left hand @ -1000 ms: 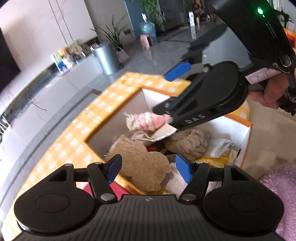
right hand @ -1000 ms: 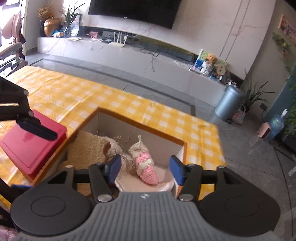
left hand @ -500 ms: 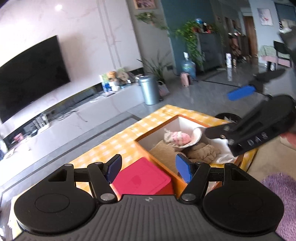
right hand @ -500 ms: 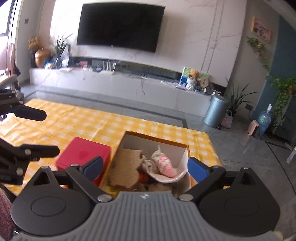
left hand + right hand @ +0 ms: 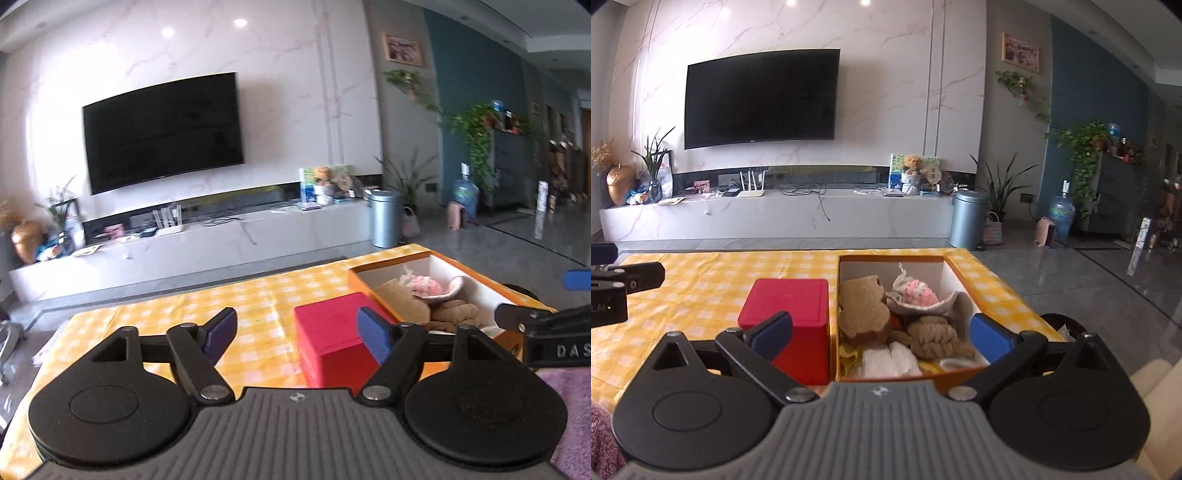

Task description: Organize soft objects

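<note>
An orange box with white walls [image 5: 890,257] sits on the yellow checked tablecloth [image 5: 701,280]. It holds a pink knitted toy [image 5: 918,291] in a pale cloth, a tan plush [image 5: 862,306], a beige rope knot [image 5: 932,334] and a white cloth [image 5: 890,360]. My right gripper [image 5: 882,330] hangs in front of the box, its jaws opening with nothing between them. My left gripper [image 5: 297,328] is further left, near a red box [image 5: 328,332], its jaws also opening and empty. In the left wrist view the orange box [image 5: 476,284] lies to the right, beside the right gripper [image 5: 546,300].
The red box [image 5: 790,302] stands against the orange box's left side. A purple fuzzy fabric [image 5: 569,402] lies at the near right edge. Beyond the table are a grey floor, a long TV stand [image 5: 775,218] and a metal bin [image 5: 967,219].
Both grippers pulled back from over the orange box and levelled out, so the room and whole table now show. The right jaws spread much wider; the pink toy stays in the box.
</note>
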